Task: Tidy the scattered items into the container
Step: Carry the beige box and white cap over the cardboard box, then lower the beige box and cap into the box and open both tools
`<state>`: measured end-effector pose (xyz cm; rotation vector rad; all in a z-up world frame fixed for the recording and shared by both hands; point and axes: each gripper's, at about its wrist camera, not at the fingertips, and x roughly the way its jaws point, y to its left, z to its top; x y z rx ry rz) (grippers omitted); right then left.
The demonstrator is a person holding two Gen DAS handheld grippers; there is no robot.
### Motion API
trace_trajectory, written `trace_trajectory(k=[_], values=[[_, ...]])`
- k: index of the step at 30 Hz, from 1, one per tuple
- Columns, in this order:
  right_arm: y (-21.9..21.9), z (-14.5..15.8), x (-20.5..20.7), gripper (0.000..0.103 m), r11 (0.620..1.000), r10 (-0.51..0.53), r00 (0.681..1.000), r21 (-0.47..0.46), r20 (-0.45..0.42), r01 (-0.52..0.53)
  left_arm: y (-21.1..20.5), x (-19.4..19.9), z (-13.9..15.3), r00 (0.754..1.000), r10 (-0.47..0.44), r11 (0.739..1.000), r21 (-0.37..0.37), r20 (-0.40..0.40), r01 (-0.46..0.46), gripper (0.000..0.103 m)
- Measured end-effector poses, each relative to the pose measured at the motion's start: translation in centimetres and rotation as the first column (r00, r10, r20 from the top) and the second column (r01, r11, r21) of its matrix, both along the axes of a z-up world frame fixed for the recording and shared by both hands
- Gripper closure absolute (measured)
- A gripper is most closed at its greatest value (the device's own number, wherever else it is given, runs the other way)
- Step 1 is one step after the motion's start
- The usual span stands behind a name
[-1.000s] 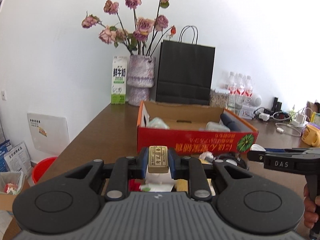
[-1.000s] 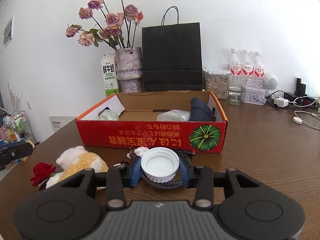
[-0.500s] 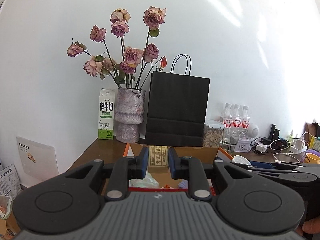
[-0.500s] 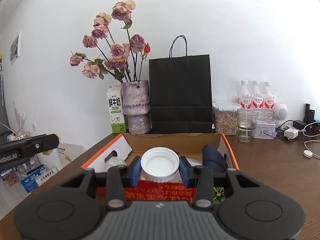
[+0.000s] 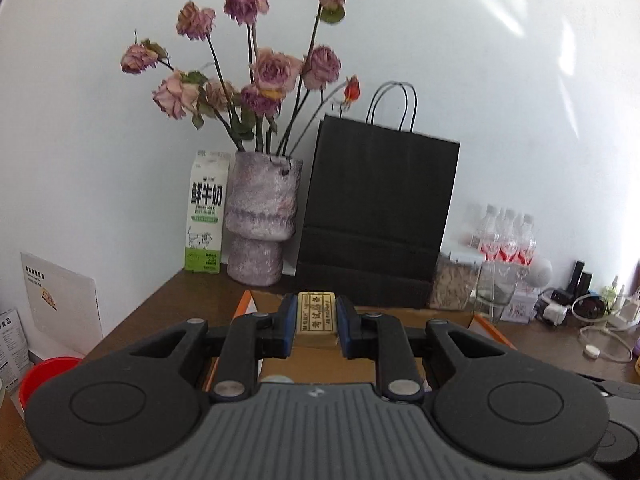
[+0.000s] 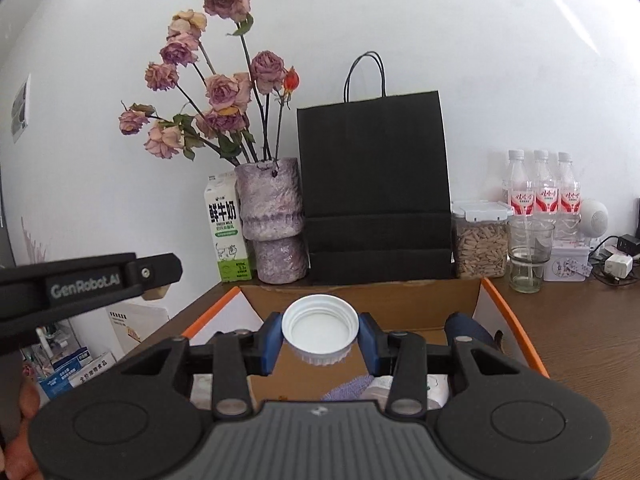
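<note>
While both claws hang above the open cardboard box [image 6: 496, 304] on the table [image 6: 580, 320], the left claw [image 5: 316, 322] pinches a small tan block [image 5: 315, 316] between its pads, and the right claw [image 6: 320, 338] clamps a white lid [image 6: 319, 326].

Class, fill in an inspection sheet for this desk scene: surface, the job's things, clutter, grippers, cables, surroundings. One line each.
Surface: brown wooden table.
Job's things: cardboard box open; white lid and tan block held over it.
Clutter: milk carton, vase, black bag, seed jar, glass, bottles.
Grippers: left gripper clamps the block; right gripper clamps the lid.
Cables: white cable, chargers.
Surroundings: white wall.
</note>
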<state>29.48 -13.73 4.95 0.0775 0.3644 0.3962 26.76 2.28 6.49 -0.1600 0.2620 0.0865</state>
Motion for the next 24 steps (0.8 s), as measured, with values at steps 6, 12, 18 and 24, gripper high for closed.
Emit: trace_trajectory(k=[6,12,18,24], values=[[0.1,-1.7,1.1,0.064,1.0,-0.009,0.999,-0.006,-0.038,0.009,1.2,1.5,-2.1,0.996,-0.003,0.999,-0.042,-0.085,0.0,0.082],[-0.3,-1.8,0.8,0.064,1.0,-0.017,0.999,0.008,-0.028,0.018,0.5,1.2,-2.3,0.998,-0.019,1.0,-0.01,-0.067,0.018,0.082],[-0.1,-2.1,0.9,0.064,1.0,-0.018,0.999,-0.003,-0.036,0.018,0.4,1.4,-2.6,0.997,-0.025,1.0,-0.004,-0.077,0.024,0.082],[0.0,-2.4,1.3,0.064,1.0,-0.022,0.999,-0.006,-0.041,0.022,0.3,1.7,-2.8,0.996,-0.027,1.0,0.001,-0.089,0.027,0.082]])
